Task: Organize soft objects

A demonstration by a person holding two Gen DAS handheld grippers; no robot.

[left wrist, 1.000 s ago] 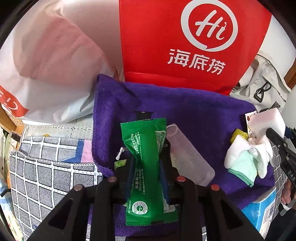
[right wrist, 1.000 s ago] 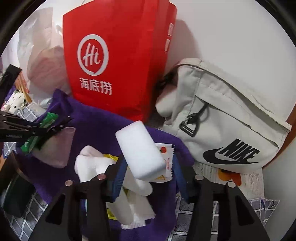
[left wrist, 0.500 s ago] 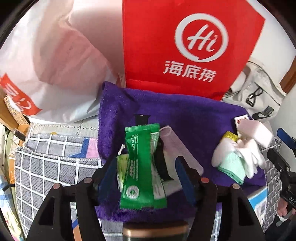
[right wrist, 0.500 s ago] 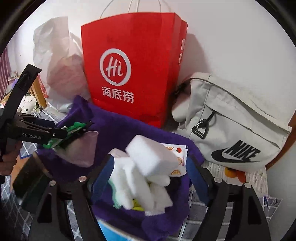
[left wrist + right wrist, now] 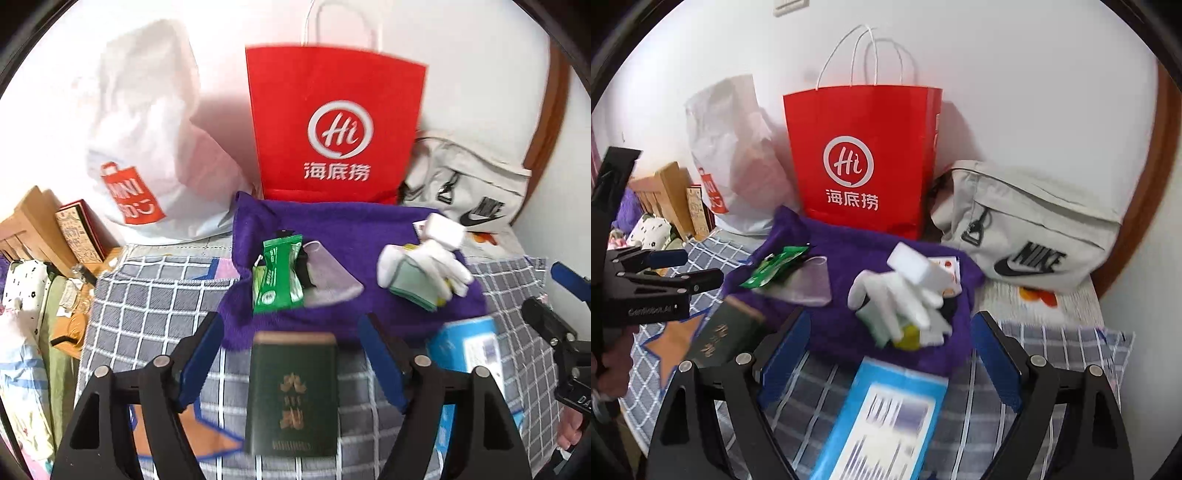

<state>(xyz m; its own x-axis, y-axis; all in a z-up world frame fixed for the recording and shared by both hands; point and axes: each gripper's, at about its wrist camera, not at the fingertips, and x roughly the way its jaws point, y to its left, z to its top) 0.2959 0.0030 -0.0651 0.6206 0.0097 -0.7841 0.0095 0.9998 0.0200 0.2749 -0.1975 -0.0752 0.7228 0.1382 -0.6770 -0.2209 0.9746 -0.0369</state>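
Note:
A purple towel (image 5: 354,236) (image 5: 849,251) lies on the checked bedcover in front of a red paper bag. On its left part rests a green packet (image 5: 277,277) (image 5: 775,266) beside a translucent pouch (image 5: 328,277) (image 5: 812,280). On its right part sits a pile of white socks and a white sponge block (image 5: 424,266) (image 5: 908,291). My left gripper (image 5: 291,354) hovers above and short of the towel, jaws opening, nothing between them. My right gripper (image 5: 890,350) hangs back over the pile's near edge, jaws opening, holding nothing.
A dark green booklet (image 5: 291,395) (image 5: 720,332) and a light blue pack (image 5: 882,417) (image 5: 465,343) lie near the towel's front edge. The red paper bag (image 5: 336,129), a white plastic bag (image 5: 147,140) and a beige sling bag (image 5: 1030,229) stand along the wall behind.
Both grippers let go, the left of the green packet and the right of the white sponge block, opened wide, and drew back and up from the towel. The items stay on the towel.

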